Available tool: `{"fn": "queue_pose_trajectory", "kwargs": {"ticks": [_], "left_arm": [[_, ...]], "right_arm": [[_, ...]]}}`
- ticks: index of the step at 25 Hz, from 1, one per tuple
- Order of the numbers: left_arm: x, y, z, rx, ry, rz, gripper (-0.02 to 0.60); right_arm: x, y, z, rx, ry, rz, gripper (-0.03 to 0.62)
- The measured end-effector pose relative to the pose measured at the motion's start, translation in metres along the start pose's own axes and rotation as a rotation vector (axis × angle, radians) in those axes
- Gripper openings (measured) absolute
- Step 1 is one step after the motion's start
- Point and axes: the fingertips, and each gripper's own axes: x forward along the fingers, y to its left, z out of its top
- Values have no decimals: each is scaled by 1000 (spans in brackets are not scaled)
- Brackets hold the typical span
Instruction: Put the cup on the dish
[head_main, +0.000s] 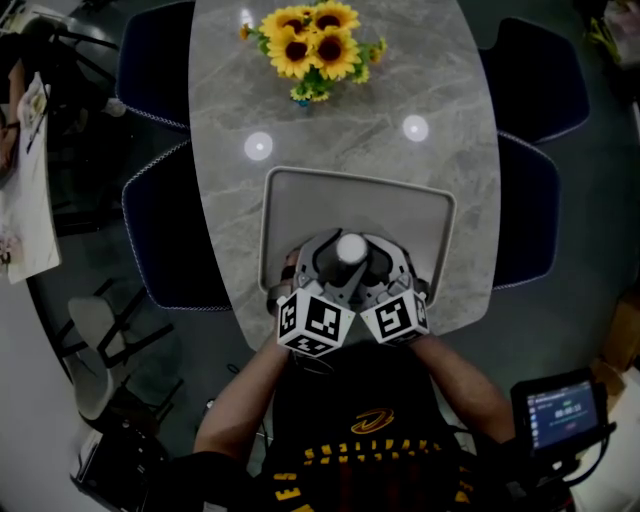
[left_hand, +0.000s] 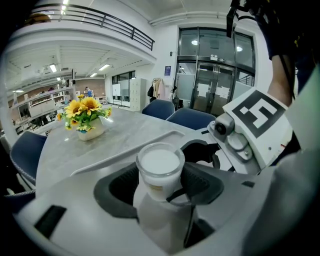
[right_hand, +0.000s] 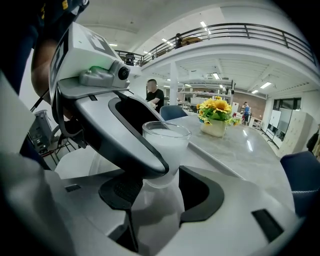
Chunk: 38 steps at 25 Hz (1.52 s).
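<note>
The cup (left_hand: 160, 162), filled with something white, was clamped between the pads of the left gripper (left_hand: 161, 196), which were closed on its sides. The right gripper (right_hand: 159, 197) was set close against the left one's right side, with its jaws on either side of the same cup. One of those jaws was covered by the left gripper, so a grip could not be confirmed. The grey dish (head_main: 300, 200) was seen beneath and ahead of both claws, and the sunflowers (head_main: 312, 45) farther ahead.
</note>
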Motion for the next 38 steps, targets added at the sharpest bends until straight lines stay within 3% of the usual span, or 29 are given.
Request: {"fn": "queue_pose_trajectory", "kwargs": {"ticks": [38], "left_arm": [[9,0,-13,20,-4,-11,262]], "right_arm": [[10,1,-12,-21,48,-15,233]]}}
